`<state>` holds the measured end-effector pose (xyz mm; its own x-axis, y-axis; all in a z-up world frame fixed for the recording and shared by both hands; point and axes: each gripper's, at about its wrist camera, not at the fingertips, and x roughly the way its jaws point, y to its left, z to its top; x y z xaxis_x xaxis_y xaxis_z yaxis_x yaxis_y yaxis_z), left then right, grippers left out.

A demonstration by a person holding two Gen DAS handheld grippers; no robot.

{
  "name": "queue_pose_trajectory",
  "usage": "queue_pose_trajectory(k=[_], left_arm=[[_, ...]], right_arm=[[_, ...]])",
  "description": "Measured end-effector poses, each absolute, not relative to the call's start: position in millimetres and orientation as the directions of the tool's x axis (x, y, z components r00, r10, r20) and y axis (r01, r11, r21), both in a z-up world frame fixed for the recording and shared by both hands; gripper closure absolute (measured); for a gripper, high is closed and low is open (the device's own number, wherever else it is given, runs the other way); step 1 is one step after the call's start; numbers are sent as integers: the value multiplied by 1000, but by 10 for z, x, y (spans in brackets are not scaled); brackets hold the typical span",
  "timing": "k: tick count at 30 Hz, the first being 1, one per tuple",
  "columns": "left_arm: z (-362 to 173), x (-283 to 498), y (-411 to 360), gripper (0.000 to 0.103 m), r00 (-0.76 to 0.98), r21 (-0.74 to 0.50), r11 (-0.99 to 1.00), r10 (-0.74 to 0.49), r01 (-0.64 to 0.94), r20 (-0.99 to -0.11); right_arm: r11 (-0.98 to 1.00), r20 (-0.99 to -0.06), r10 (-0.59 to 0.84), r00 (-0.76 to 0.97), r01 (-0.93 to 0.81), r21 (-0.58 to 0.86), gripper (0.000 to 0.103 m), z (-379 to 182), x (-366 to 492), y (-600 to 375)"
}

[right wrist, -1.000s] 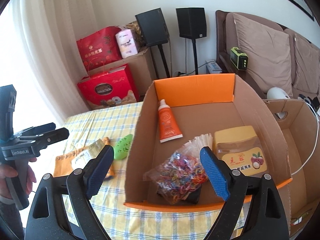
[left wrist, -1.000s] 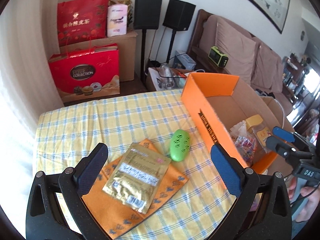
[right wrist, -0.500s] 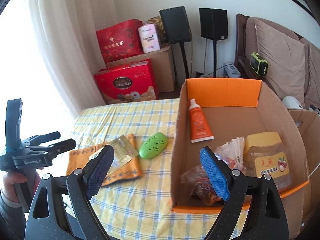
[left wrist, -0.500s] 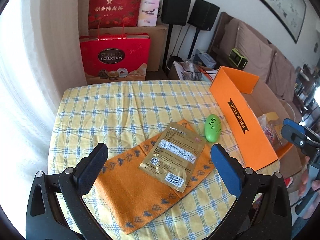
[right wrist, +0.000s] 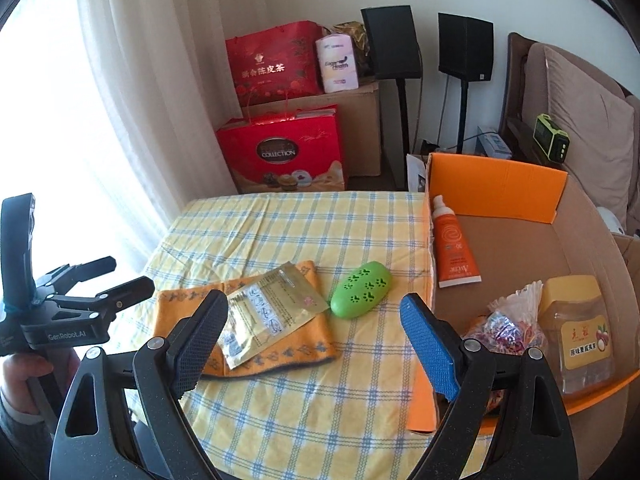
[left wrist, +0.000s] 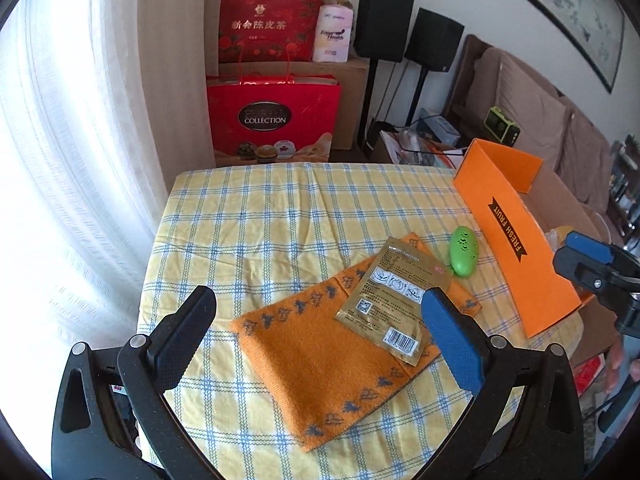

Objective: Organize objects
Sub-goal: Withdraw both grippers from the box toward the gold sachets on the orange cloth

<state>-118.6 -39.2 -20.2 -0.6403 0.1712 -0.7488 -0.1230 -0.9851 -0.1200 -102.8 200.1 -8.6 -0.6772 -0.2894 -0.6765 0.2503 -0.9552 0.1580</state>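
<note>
Jaws of both the left gripper [left wrist: 316, 334] and right gripper [right wrist: 316, 338] gape empty above the counter [left wrist: 256, 216], green case [right wrist: 361, 289] at twelve o'clock.

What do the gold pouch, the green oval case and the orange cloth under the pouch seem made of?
Gold pouch: glossy foil-like laminate, judging by its sheen and creases.
Green oval case: likely hard moulded plastic, smooth with cut-out holes.
Orange cloth: soft matte fabric, with a fuzzy towel-like nap.

1. Left gripper [left wrist: 316, 324] jaws spread wide above the orange towel [left wrist: 320, 344].
2. Gold packet [left wrist: 394, 300] lies on the towel's two-o'clock corner.
3. Green case [left wrist: 463, 257] at one o'clock, beside the orange box [left wrist: 516, 248].
</note>
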Motion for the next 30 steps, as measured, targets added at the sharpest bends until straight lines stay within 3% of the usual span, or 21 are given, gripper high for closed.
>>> queue_pose_trajectory(k=[16, 19, 24, 30], left_arm=[[-443, -1235, -515, 0, -601, -181, -976, 217, -120, -770], [-512, -1269, -499, 1, -588, -192, -974, 226, -122, -777], [-617, -1295, -435, 9, -568, -201, -969, 247, -144, -785], [-729, -1396, -332, 28, -535, -205, -965, 261, -163, -803]], right_arm=[[-952, -733, -288, -616, 268, 149, 14, -430, -1225, 1646], [-952, -750, -287, -595, 264, 155, 21, -526, -1302, 1606], [-946, -776, -316, -546, 242, 215, 44, -710, -1446, 1602], [-943, -787, -331, -521, 199, 265, 52, -843, -1589, 1668]])
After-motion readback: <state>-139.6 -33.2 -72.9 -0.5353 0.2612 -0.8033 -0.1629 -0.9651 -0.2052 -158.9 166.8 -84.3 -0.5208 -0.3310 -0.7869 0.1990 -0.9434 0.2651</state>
